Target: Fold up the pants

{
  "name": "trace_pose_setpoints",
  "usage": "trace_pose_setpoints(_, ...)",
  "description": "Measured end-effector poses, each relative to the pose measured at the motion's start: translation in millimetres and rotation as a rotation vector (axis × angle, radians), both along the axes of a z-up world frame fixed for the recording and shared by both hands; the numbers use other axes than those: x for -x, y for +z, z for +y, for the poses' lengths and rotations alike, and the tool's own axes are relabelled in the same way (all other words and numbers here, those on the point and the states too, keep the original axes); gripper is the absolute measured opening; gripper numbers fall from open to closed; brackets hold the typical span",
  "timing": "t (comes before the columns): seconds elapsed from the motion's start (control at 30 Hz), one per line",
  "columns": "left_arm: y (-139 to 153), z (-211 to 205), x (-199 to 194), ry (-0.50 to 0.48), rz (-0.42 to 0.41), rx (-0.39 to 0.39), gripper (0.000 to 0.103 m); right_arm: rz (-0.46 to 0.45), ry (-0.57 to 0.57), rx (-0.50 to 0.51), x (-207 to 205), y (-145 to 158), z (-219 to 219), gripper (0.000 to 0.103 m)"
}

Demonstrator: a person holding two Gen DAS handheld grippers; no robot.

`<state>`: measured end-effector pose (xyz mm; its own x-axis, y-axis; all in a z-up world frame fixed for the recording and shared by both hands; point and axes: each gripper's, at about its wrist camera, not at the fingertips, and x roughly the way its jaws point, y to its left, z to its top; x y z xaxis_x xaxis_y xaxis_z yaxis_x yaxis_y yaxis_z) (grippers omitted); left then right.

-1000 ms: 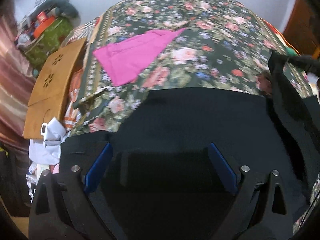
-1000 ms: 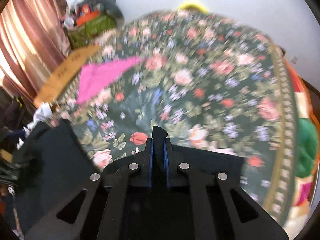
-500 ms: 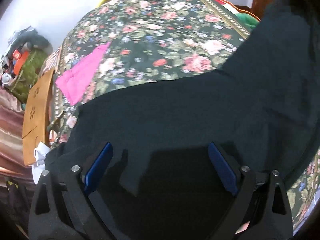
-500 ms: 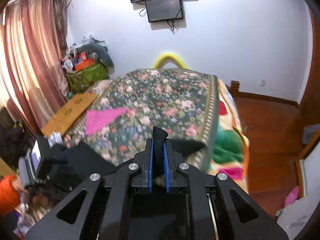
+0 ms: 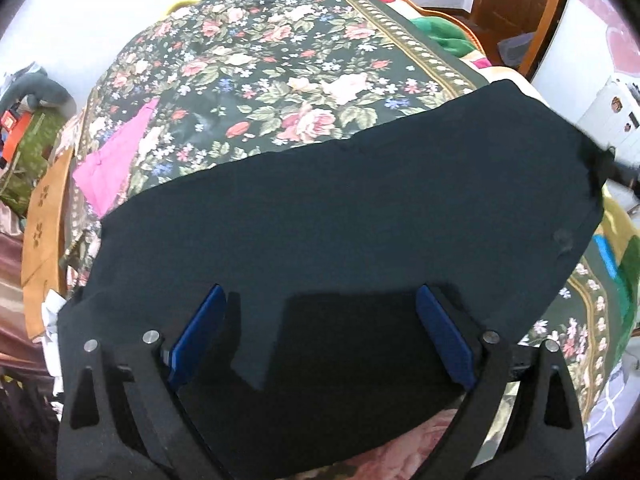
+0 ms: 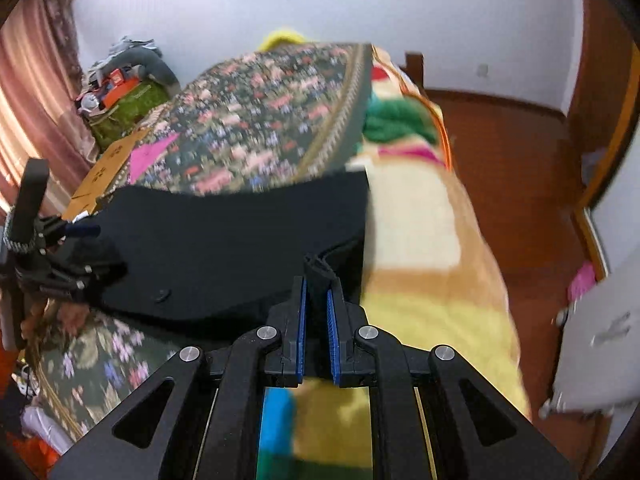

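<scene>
My right tool (image 6: 316,280) is clamped on a black fold at the right end of the pants (image 5: 340,216). My left tool (image 5: 320,320) has its pads wide apart over the near left part of the cloth, gripping nothing. The pants lie spread across the near end of the bed (image 5: 280,60). A pink cloth (image 5: 116,160) lies far left on the bed, apart from the pants.

The pants (image 5: 360,216) are matt black cloth, smooth and lint-free. The bedspread (image 5: 280,60) is printed floral cloth with a woven gold border. Each gripper, left (image 5: 320,332) and right (image 6: 316,280), is matt black plastic with ribbed blue pads (image 6: 332,320) and shiny metal pins. The floor (image 6: 520,168) is glossy wood.
</scene>
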<state>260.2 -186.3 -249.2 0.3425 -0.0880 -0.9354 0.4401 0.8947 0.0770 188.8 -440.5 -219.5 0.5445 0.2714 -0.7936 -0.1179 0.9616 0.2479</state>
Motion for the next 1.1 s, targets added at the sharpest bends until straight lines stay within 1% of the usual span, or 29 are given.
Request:
trace_pose_setpoints(0.13,-3,-3,3,0.006,0.029,0.045,0.097,0.028,-0.032,0.014,13,-10,-1,0.011)
trace_pose_setpoints(0.2,-4,-4,4,0.004,0.028,0.051,0.097,0.031,-0.052,0.053,19,-10,0,0.016)
trace_pose_setpoints(0.27,-3,-4,5,-0.003,0.026,0.058,0.097,0.026,-0.073,0.102,24,-6,0,0.016)
trace_pose_setpoints(0.33,-2,-3,5,-0.004,0.025,0.071,0.097,0.022,-0.087,0.129,27,0,-1,0.016)
trace_pose_setpoints(0.4,1,1,6,-0.003,0.018,0.09,0.097,0.004,-0.1,0.134,29,8,-3,0.021)
trace_pose_setpoints(0.47,7,6,8,0.006,-0.002,0.104,0.097,-0.029,-0.109,0.129,29,22,-2,0.033)
trace_pose_setpoints(0.53,17,16,8,0.021,-0.038,0.117,0.097,-0.066,-0.109,0.13,29,34,3,0.041)
trace_pose_setpoints(0.6,30,29,7,0.045,-0.076,0.139,0.097,-0.114,-0.094,0.126,26,51,13,0.044)
trace_pose_setpoints(0.67,44,47,5,0.074,-0.114,0.159,0.097,-0.148,-0.074,0.12,21,63,25,0.046)
trace_pose_setpoints(0.77,67,83,3,0.133,-0.177,0.179,0.097,-0.21,-0.024,0.095,11,82,51,0.05)
trace_pose_setpoints(0.87,87,132,-3,0.22,-0.224,0.194,0.097,-0.254,0.035,0.07,-2,93,81,0.054)
trace_pose_setpoints(0.97,95,184,-9,0.316,-0.251,0.185,0.099,-0.287,0.115,0.049,-20,101,118,0.055)
trace_pose_setpoints(1.1,93,251,-14,0.437,-0.261,0.144,0.099,-0.301,0.218,0.025,-42,102,163,0.055)
